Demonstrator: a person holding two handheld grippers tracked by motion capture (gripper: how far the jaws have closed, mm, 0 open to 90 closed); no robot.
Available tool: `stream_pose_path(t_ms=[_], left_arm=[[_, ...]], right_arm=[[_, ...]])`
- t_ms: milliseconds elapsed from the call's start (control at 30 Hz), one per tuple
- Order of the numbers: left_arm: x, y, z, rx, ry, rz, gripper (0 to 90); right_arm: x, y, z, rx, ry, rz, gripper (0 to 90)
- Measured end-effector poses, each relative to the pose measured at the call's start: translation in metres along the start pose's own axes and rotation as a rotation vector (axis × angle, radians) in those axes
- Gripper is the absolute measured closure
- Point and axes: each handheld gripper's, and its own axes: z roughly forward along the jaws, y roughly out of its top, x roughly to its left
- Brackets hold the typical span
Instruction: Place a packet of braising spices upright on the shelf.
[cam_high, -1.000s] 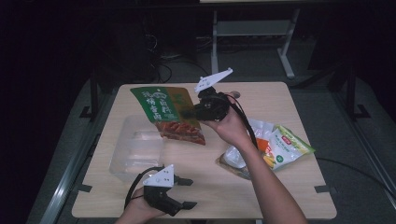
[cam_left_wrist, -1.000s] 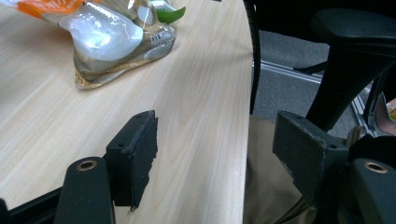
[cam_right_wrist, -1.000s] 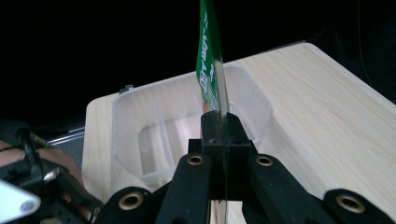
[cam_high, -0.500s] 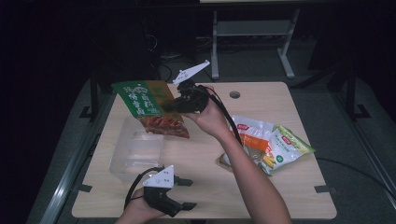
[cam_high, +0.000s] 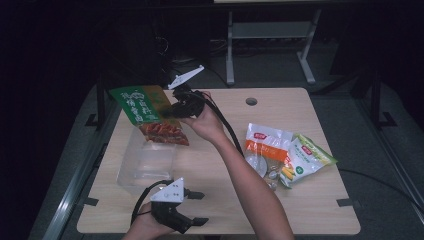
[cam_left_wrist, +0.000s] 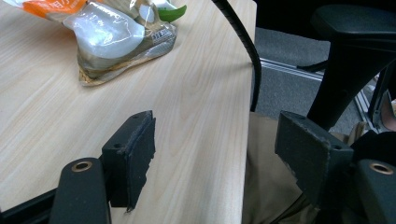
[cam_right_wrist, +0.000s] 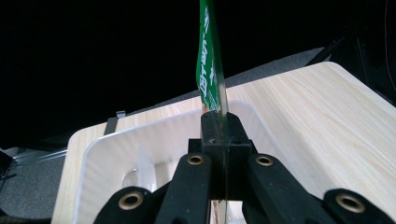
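High view: right gripper (cam_high: 172, 111) clamped on green snack bag (cam_high: 145, 112) above clear container (cam_high: 145, 162); left gripper (cam_high: 197, 207) open, empty, near table (cam_high: 310, 200) edge.

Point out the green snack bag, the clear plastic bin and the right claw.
green snack bag (cam_high: 136, 104): high view, on its green printed upper half.
clear plastic bin (cam_high: 131, 175): high view, on its near wall.
right claw (cam_right_wrist: 219, 127): right gripper view, where the tips pinch the bag's edge.
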Motion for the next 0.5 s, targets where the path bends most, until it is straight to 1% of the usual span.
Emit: stream_pose_path(t_ms=[67, 133, 200, 267, 333, 400, 433, 500], left_arm=[[0.0, 0.0, 0.0, -0.001, 0.001, 0.0, 28.5], [0.0, 0.0, 0.0, -0.003, 0.001, -0.001, 28.5], [0.0, 0.0, -0.001, -0.003, 0.002, 0.003, 28.5], [0.0, 0.0, -0.001, 0.0, 0.003, 0.007, 28.5], [0.0, 0.0, -0.001, 0.0, 0.004, 0.01, 28.6], [0.0, 0.0, -0.001, -0.002, 0.004, 0.013, 28.5], [0.0, -0.001, -0.001, -0.003, 0.004, 0.005, 28.5], [0.0, -0.001, -0.001, 0.0, 0.002, 0.006, 28.4]], right_arm=[[-0.002, 0.001, 0.007, 0.004, -0.003, -0.003, 89.9], [-0.004, 0.002, 0.013, -0.001, 0.0, 0.015, 89.9], [-0.006, 0.002, 0.016, -0.005, -0.001, 0.015, 89.9], [-0.009, 0.001, 0.025, -0.014, 0.006, 0.03, 89.9], [-0.01, 0.0, 0.027, -0.014, 0.007, 0.033, 89.9], [-0.011, -0.002, 0.034, -0.019, 0.008, 0.044, 89.9], [-0.012, -0.004, 0.037, -0.019, 0.006, 0.047, 89.9], [-0.014, -0.008, 0.044, -0.025, 0.012, 0.057, 89.9]])
